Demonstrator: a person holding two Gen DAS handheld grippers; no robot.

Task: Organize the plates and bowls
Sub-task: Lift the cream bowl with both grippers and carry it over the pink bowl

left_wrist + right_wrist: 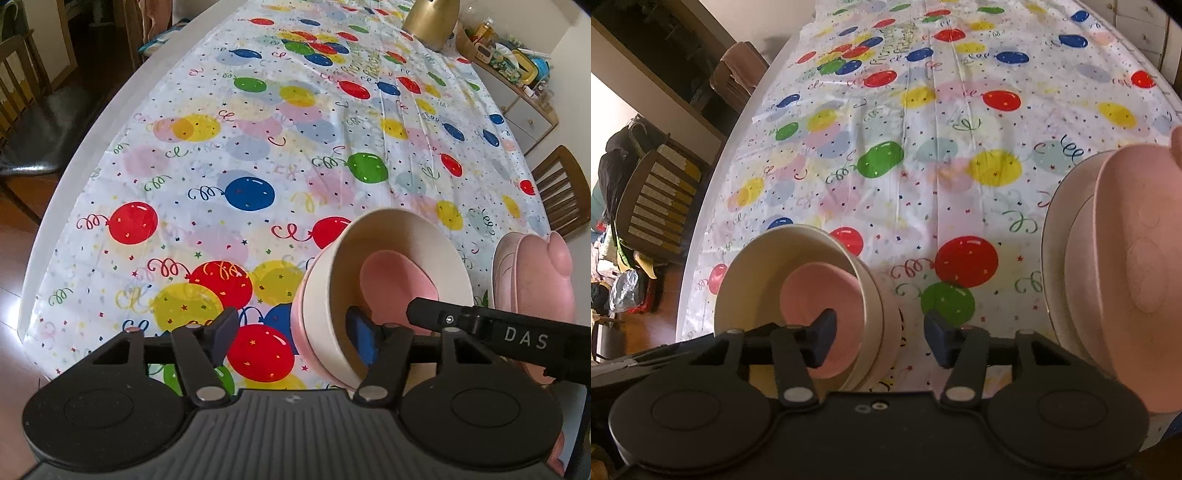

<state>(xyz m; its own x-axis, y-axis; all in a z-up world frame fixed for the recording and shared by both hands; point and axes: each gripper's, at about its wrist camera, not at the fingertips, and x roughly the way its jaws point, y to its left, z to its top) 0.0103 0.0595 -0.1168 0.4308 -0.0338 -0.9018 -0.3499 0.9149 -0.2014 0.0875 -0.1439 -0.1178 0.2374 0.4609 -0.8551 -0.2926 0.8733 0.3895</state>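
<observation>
A cream bowl (406, 229) (750, 280) nested in a pink bowl (299, 325) stands near the table's front edge, with a small pink dish (391, 273) (820, 288) inside it. My left gripper (295, 336) straddles the stack's left wall: one finger is inside and one outside, and neither presses on it, so it is open. My right gripper (881, 339) straddles the opposite wall the same way, open, pads clear of the wall. Its black arm (517, 336) reaches in from the right in the left wrist view. A stack of pink plates (532, 280) (1108, 258) lies to the right of the bowls.
A balloon-print tablecloth (258, 147) covers the long table. A gold kettle (430, 22) stands at the far end. Wooden chairs (565, 192) (657, 195) sit at both sides. A cluttered shelf (509, 62) is beyond the far right corner.
</observation>
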